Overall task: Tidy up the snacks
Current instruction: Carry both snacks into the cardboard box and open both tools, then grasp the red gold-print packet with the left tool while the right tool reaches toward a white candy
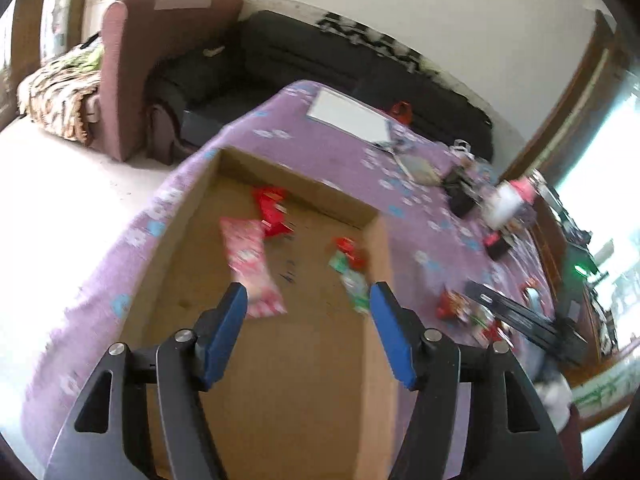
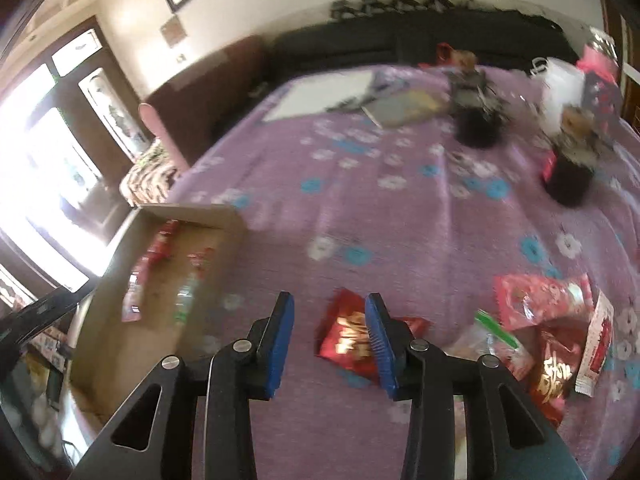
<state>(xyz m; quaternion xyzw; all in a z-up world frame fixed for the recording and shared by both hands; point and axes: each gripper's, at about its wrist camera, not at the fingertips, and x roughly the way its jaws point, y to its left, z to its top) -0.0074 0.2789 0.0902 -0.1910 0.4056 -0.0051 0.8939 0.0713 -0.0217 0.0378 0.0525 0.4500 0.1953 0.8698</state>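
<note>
A brown cardboard box [image 1: 288,360] sits on the purple flowered tablecloth [image 1: 420,208]. Inside it lie a pink snack packet [image 1: 250,268], red packets [image 1: 272,210] and a green-and-red packet [image 1: 352,272]. My left gripper [image 1: 306,298] is open and empty above the box. In the right wrist view the box [image 2: 160,280] is at the left. My right gripper [image 2: 330,304] is open and empty above the cloth, just left of a red snack packet [image 2: 348,338]. More packets, pink [image 2: 540,300] and red [image 2: 554,372], lie in a pile at the right.
A white sheet [image 2: 324,94], a book [image 2: 404,106], dark pots [image 2: 480,128] and a white bag [image 2: 560,88] stand at the table's far end. A dark sofa [image 1: 320,60] and a maroon armchair [image 1: 152,52] are behind. The other gripper's arm [image 1: 520,316] shows over loose packets.
</note>
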